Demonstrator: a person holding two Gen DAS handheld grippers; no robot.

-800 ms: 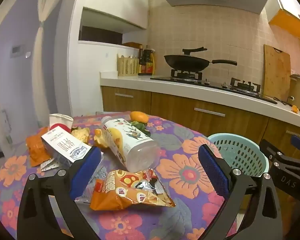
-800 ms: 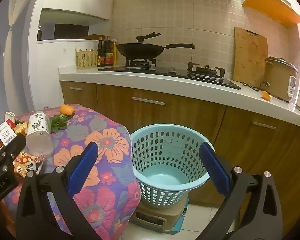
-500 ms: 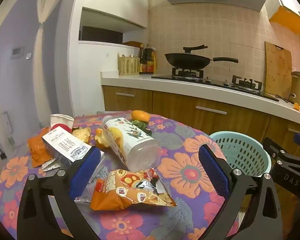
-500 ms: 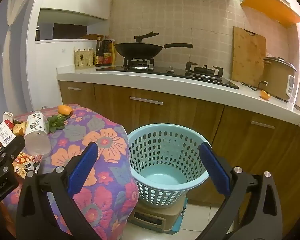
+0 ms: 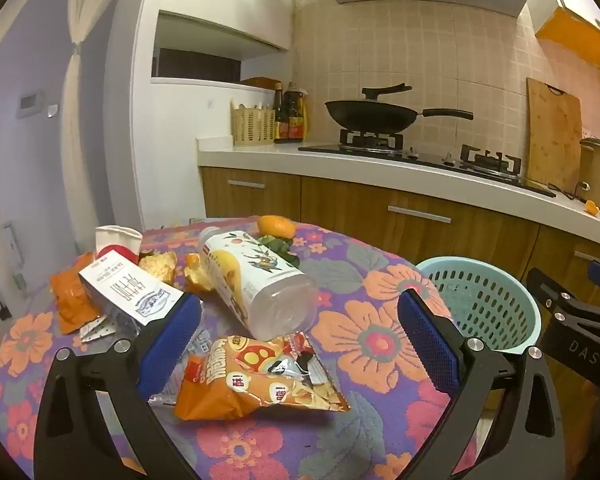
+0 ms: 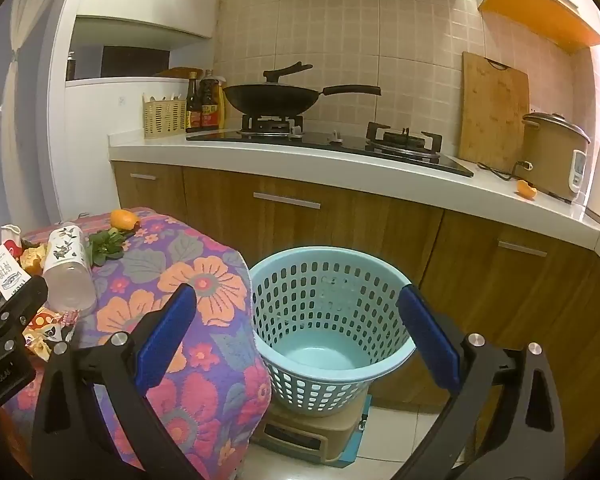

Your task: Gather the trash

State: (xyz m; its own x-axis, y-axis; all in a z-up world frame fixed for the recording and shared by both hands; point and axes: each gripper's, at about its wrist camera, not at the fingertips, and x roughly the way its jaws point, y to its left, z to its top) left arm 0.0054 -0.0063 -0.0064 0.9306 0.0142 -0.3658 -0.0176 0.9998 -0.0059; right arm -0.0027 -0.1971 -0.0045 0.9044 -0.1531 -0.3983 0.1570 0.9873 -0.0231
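Trash lies on the flowered tablecloth (image 5: 364, 344): an orange chip bag (image 5: 256, 380), a clear plastic bottle (image 5: 256, 280) on its side, a white carton (image 5: 128, 290), orange peels (image 5: 196, 276), an orange wrapper (image 5: 70, 296) and a paper cup (image 5: 118, 238). My left gripper (image 5: 298, 340) is open and empty, just above the chip bag. A light blue perforated basket (image 6: 332, 324) stands right of the table. My right gripper (image 6: 298, 336) is open and empty, in front of the basket. The bottle also shows in the right wrist view (image 6: 68, 272).
A whole orange (image 5: 276, 226) with green leaves (image 5: 278, 246) lies at the table's far edge. The basket rests on a tan stool (image 6: 312, 432). Behind runs a kitchen counter (image 6: 340, 172) with a wok (image 6: 272, 98), cutting board (image 6: 492, 112) and rice cooker (image 6: 552, 156).
Both views have shifted slightly; the left gripper has edged a little nearer the chip bag. Both grippers stay open and empty. No trash has moved.
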